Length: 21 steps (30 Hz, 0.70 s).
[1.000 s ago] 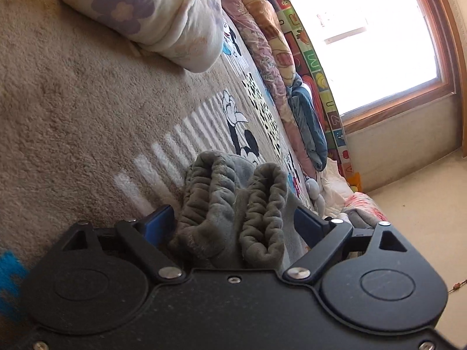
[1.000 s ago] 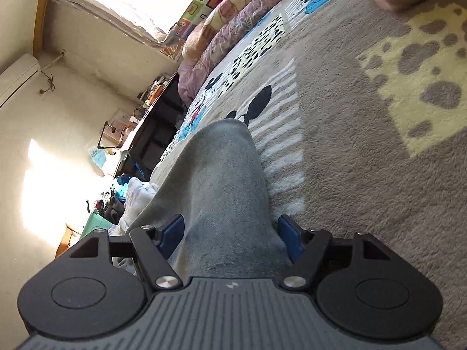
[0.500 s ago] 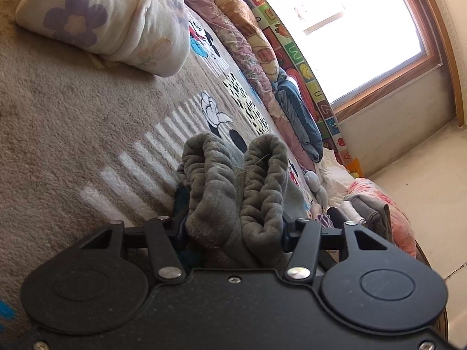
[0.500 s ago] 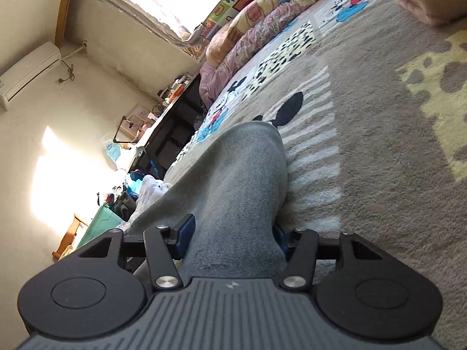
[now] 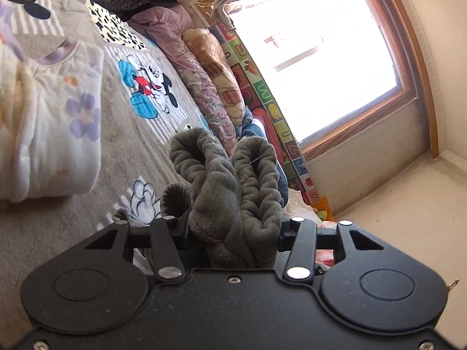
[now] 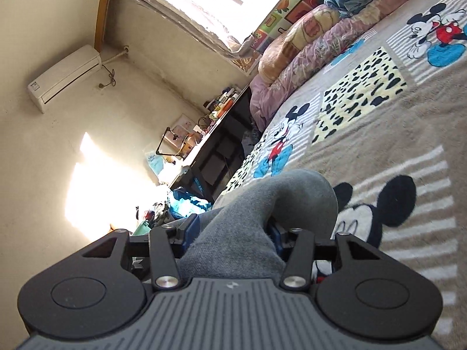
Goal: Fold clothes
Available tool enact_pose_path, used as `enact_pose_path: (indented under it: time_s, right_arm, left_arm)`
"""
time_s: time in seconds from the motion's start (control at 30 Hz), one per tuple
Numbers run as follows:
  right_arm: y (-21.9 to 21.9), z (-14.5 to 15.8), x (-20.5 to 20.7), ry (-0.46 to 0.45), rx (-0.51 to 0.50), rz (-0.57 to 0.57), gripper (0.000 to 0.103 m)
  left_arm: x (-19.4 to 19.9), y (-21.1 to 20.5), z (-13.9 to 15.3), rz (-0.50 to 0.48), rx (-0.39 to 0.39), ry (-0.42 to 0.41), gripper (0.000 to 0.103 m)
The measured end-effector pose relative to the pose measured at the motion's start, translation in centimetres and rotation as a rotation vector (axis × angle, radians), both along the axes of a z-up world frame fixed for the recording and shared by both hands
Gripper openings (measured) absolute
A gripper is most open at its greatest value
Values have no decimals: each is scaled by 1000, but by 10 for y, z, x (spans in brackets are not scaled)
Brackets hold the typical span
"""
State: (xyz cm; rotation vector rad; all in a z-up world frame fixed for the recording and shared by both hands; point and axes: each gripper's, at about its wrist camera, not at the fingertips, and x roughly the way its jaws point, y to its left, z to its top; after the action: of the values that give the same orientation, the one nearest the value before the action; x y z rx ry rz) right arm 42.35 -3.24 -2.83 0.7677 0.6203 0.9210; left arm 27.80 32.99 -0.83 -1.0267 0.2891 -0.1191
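Note:
A grey fleece garment [image 5: 230, 192] with a gathered elastic band is bunched between the jaws of my left gripper [image 5: 232, 233], which is shut on it and holds it above the bed. My right gripper [image 6: 233, 230] is shut on another part of the same grey garment [image 6: 280, 201], whose smooth fabric humps up over the jaws. The fingertips of both grippers are hidden by cloth.
A grey cartoon-mouse blanket [image 6: 394, 122] covers the bed. A folded white floral garment [image 5: 49, 122] lies on it to the left. Rolled quilts [image 5: 204, 87] line the window side. A dark desk [image 6: 216, 145] with clutter stands beyond the bed.
Both grippers closed on the grey garment and lifted it off the blanket. Both views have swung up towards the window and the far wall.

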Motion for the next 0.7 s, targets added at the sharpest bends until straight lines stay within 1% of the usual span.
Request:
enact_pose_path:
  time_s: [0.17,0.23,0.27,0.3,0.33,0.37,0.4,0.43,0.47,0.5,0.57,0.6,0.63,0.7]
  right_arm:
    - [26,38,42,-80,37,-8,50]
    - [34,48,61,-101,52,-34,50]
    - [37,52,71,-108,59,-56,50]
    - [40,54,81,-112,58,-83,52]
    - [43,47,94,-94,-5,-142,59]
    - [44,31,107,0,-77,-183,76]
    - [43,17,118,84,-140,-220,75]
    - [36,5,115,99,-142,-223,75]
    - [29,-6,111,114,-145,-226,75]
    - [22,-17,107,124,-150,-225,76]
    - [11,-34,87,90,-228,-187,77]
    - [5,-45,77,95,-252,-175,77]
    - [-2,-57,66,112,-267,-163,77]
    - [-11,-70,45,136,-310,-155,79]
  left_arm:
    - [45,17,42,11,40,-86,46]
    - [63,32,52,27,51,-105,47]
    - [73,38,49,38,61,-80,62]
    - [89,47,36,62,67,47,71]
    - [107,55,23,88,72,181,82]
    - [110,59,1,114,68,317,79]
    - [101,56,-7,128,89,329,79]
    - [90,53,-15,142,112,333,79]
    - [73,45,-20,130,144,301,80]
    - [59,36,-23,122,163,289,80]
    - [34,21,-29,105,168,259,80]
    - [23,13,-32,95,165,251,80]
    - [17,6,-33,87,178,261,81]
    - [6,-8,-34,71,207,282,82]
